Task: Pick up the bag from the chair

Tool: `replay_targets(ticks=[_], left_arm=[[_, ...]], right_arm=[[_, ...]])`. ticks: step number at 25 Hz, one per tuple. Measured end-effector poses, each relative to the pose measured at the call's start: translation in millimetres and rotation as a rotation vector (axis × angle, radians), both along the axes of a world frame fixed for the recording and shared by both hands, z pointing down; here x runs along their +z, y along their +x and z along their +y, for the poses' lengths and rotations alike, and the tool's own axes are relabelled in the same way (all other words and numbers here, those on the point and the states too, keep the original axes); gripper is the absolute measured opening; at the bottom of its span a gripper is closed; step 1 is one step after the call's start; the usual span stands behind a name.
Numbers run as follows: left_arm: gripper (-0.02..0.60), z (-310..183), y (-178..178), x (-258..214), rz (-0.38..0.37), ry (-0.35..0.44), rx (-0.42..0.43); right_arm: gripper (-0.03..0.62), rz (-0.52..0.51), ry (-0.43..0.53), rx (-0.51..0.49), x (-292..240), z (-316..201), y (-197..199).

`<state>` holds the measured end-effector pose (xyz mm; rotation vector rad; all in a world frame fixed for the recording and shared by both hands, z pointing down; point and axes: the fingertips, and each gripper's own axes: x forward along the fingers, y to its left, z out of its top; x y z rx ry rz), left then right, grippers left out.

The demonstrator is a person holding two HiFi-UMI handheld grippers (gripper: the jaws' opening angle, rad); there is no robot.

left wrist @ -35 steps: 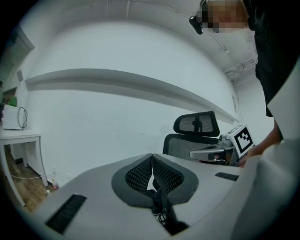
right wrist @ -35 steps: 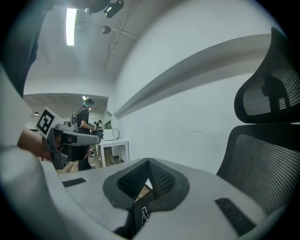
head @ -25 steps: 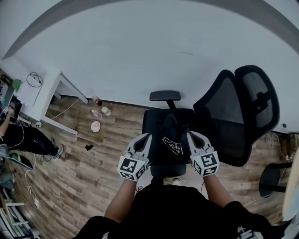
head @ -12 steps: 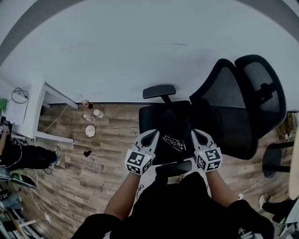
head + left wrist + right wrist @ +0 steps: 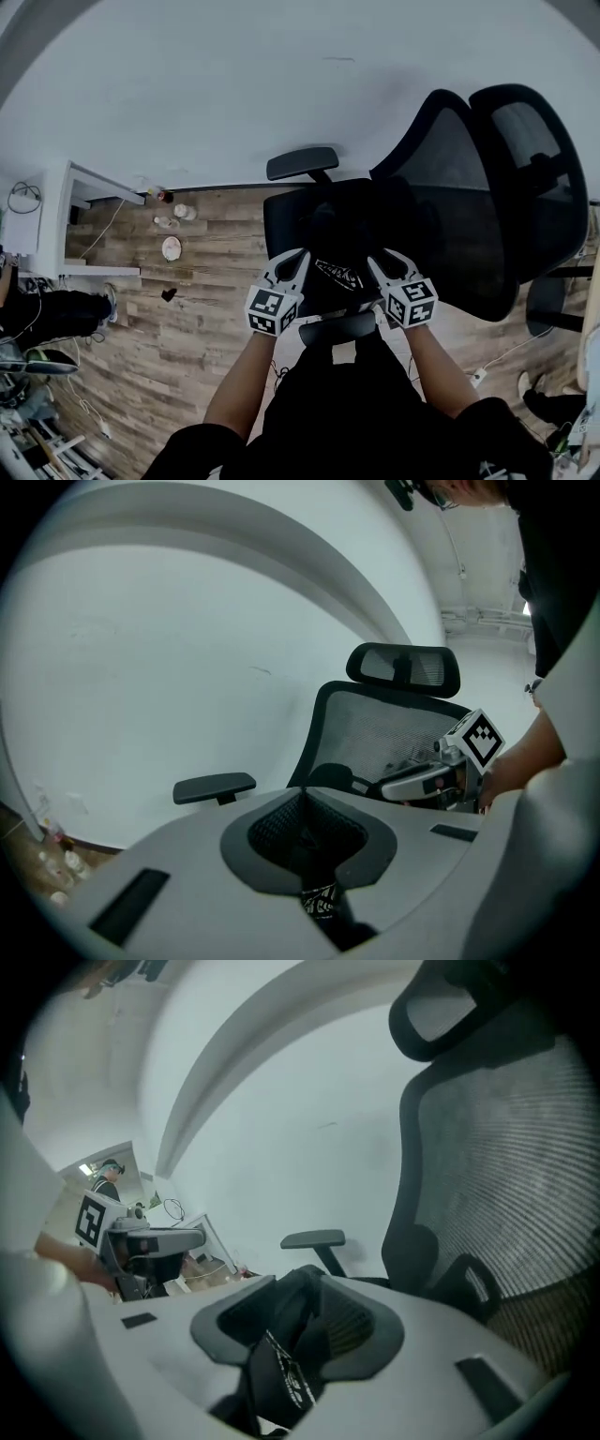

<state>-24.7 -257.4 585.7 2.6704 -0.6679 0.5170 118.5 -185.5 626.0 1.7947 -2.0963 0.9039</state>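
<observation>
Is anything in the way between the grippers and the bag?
Nothing visible. The left gripper is shut on the bag; the right gripper has just been opening its jaws, with bag fabric between them.

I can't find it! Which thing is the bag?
Find the big black office chair with the mesh back. Just over its seat is the bag: soft, crumpled black cloth, and the only black thing there with a white printed pattern on it.

One office chair [image 5: 469, 216], one black bag [image 5: 339, 274], two grippers: left gripper [image 5: 295, 258], right gripper [image 5: 380, 261].
</observation>
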Motion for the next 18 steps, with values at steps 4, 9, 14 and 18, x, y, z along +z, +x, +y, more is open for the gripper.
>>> replay_targets(ticks=[4, 9, 14, 18], left_arm=[[0.201, 0.3, 6.7, 43.5, -0.086, -0.101, 0.009], [0.381, -7.5, 20.5, 97.5, -0.163, -0.212, 0.027], [0.417, -21.2, 29.7, 144.3, -0.241, -0.271, 0.083], [0.419, -37.7, 40.3, 170.3, -0.3, -0.295, 0.139]], right_arm=[[0.311, -0.11, -0.079, 0.063, 25.7, -1.3, 6.3], [0.424, -0.177, -0.172, 0.13, 66.8, -8.4, 15.7], [0.486, -0.229, -0.267, 0.146, 109.5, -11.6, 17.3], [0.509, -0.247, -0.314, 0.162, 135.7, -21.6, 23.0]])
